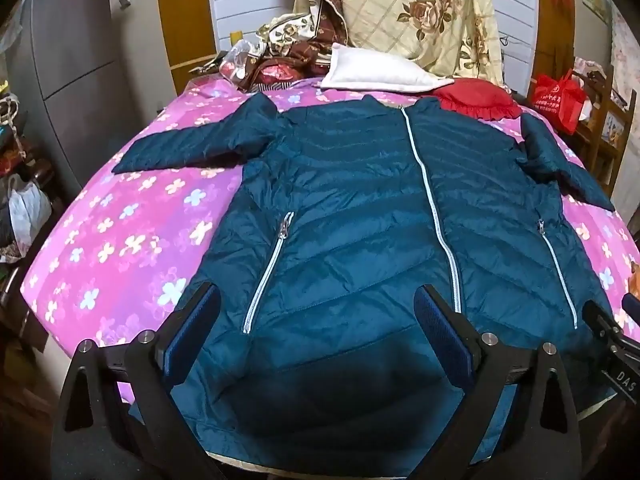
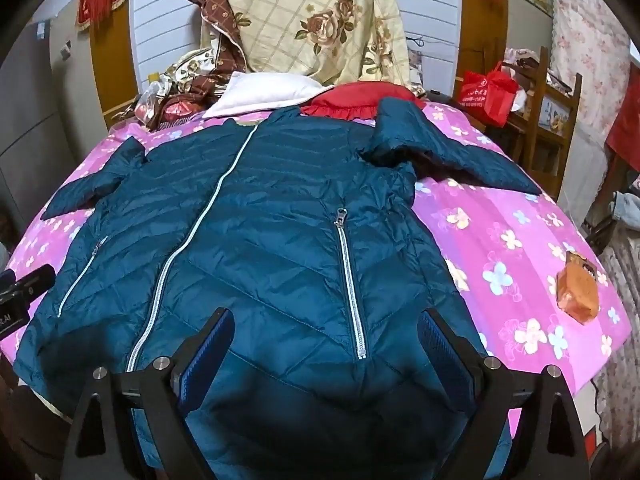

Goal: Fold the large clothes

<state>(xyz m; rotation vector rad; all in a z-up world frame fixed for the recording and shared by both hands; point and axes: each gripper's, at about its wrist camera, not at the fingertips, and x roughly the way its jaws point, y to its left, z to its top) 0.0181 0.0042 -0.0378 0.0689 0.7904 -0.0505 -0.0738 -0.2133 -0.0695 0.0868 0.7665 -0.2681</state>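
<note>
A teal jacket (image 1: 360,208) lies flat and zipped, front up, on the bed (image 1: 120,232), sleeves spread to either side. The left gripper (image 1: 320,320) and right gripper (image 2: 328,340) hover over its hem, jaws spread wide, pinching nothing

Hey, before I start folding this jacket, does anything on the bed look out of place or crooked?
The teal jacket lies flat, zipped and fairly straight. Its right-hand sleeve is bunched near the shoulder instead of lying flat. An orange packet sits loose on the pink sheet beside it. Nothing looks spilled or damaged.
</note>
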